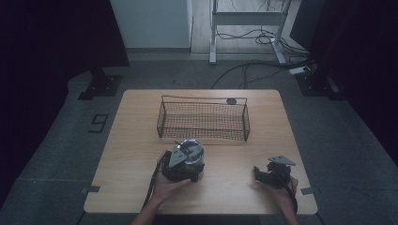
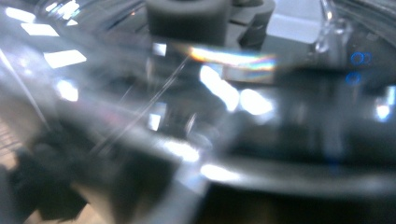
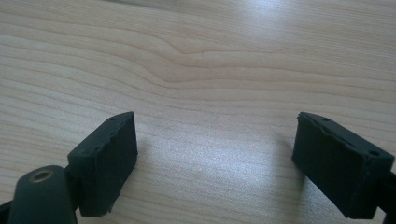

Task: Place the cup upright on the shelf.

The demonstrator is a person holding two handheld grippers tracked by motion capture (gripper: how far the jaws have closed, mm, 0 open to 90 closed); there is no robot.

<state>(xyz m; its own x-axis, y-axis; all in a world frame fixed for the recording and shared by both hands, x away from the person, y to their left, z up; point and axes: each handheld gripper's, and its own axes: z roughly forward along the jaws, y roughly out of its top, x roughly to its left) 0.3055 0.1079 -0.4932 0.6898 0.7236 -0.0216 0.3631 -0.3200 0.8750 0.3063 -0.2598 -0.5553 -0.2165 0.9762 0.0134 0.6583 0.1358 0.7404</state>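
Pale wooden surface (image 1: 141,154) carried a black wire basket (image 1: 204,119). Your left hand-held gripper (image 1: 185,161) sat over a round clear glass lid (image 1: 191,149); its grip was indiscernible. Your right hand-held gripper (image 3: 217,154) rested agape, holding nothing.

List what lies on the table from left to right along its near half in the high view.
Left tongs over a shiny round transparent object → bare stretch of table → right tongs, open and resting on the wood.
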